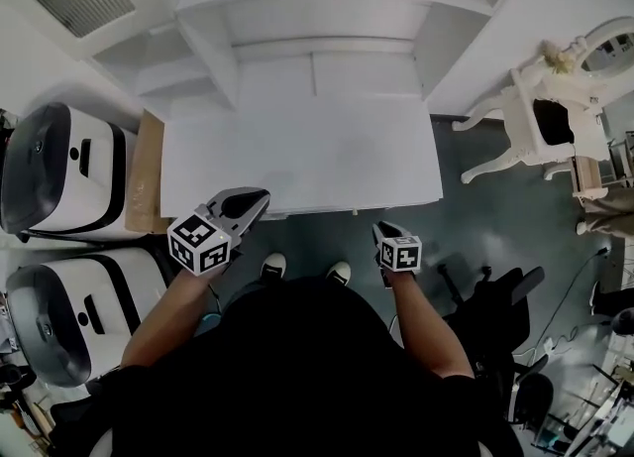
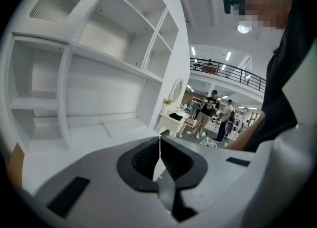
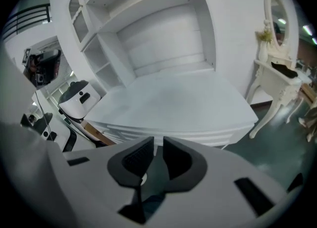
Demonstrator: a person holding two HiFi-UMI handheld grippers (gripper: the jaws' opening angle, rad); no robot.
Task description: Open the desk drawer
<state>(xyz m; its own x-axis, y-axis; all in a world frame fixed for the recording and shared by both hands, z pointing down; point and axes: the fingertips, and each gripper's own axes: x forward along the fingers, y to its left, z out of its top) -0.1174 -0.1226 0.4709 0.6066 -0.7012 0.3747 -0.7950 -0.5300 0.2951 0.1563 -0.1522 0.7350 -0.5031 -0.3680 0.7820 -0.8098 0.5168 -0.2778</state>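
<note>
Plainly untouched: the drawer [image 3: 198,134] sits closed under the table's front edge, with no fingers on it.
The left gripper [image 2: 159,142] hovers over the table [image 1: 297,148] with its fingers closed and empty, the drawer below and beyond them. The right gripper [image 3: 157,145] has narrowly parted, empty fingers just short of the drawer front. Judged risk: that slim gap may miss or slip off the pull, which is too small to make out, or knock the tabletop lip.

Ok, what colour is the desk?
The desk is plain white, with no pattern. The head view shows it best.
</note>
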